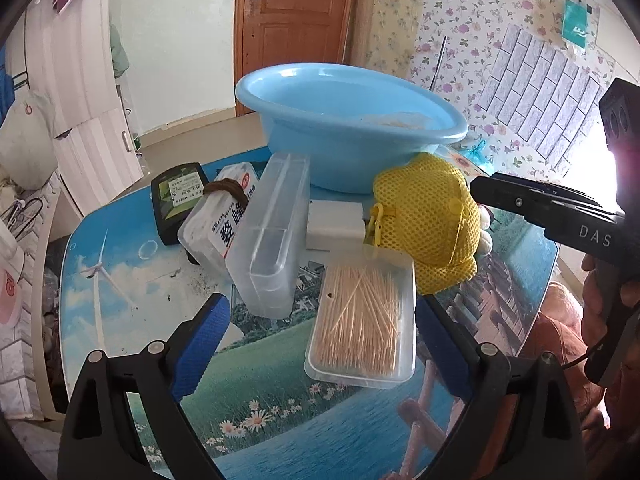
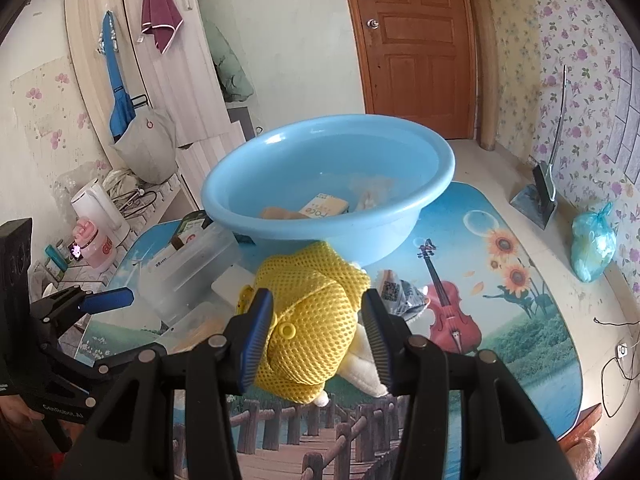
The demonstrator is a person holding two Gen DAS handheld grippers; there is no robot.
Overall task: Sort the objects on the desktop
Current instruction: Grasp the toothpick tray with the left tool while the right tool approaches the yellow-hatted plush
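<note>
Yellow mesh pouch [image 1: 430, 224] sits near the far middle of the desk [image 1: 120, 272], just in front of the blue basin [image 1: 344, 128], as the left wrist view shows it. It looks soft, light and squashy, with a netted skin that should give good purchase; its bulging middle seems the best place to pinch, rather than the small clip at its near-left side. Beside it, toward the near edge, lies a clear box of toothpicks [image 1: 362, 320], which is probably rigid, smooth and a little slippery, best taken across its short sides. A taller clear case [image 1: 272, 236] leans among other boxes toward the left edge. The left hand-held gripper [image 1: 320, 320] is spread wide and holds nothing; the toothpick box lies between its blue pads without visibly touching either.

From the right wrist view, the pouch [image 2: 312, 328] fills the space between the fingers of the right hand-held gripper [image 2: 316, 336]. Its jaws stand partly apart, straddling the pouch; the left pad seems to rest against the mesh, while a gap shows at the right pad, so a firm grip is not yet made. A pale plush piece [image 2: 362, 376] pokes out beneath the pouch. The basin [image 2: 320, 160] beyond already holds a few small items.
</note>
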